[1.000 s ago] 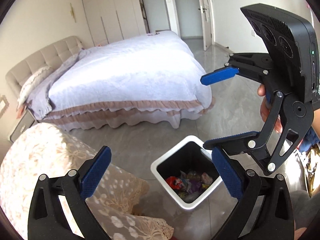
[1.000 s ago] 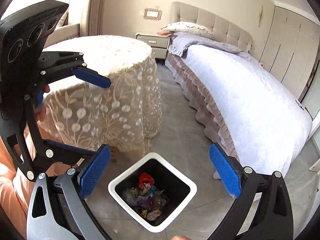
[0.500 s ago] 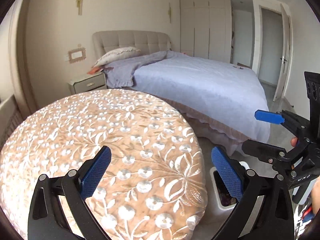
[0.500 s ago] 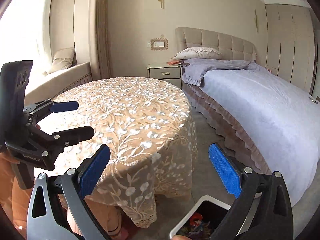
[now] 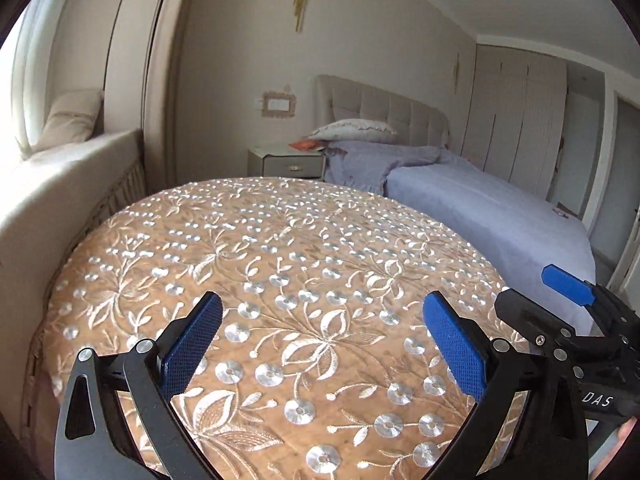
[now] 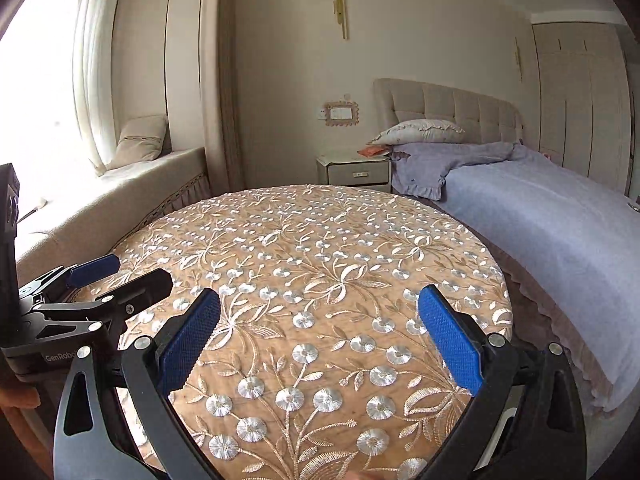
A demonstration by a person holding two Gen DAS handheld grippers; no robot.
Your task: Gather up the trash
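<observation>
Window seat [image 6: 132, 184] with a cushion [image 6: 142, 138] stands at far left. The left tool [image 5: 320, 344] hovers over the round counter [image 5: 280, 264], blue pads spread wide, nothing between them. The counter carries a tan tablecloth [image 6: 320, 264] embroidered with silver flowers; no trash shows on it in either view, and the bin is out of sight in the left wrist view. The right tool [image 6: 318, 338] hovers likewise, pads wide apart and empty; a white edge at its lower right may be the bin, uncertain. Nightstand [image 6: 354, 170] and bed [image 6: 560, 216] lie to the right, beyond the counter.
</observation>
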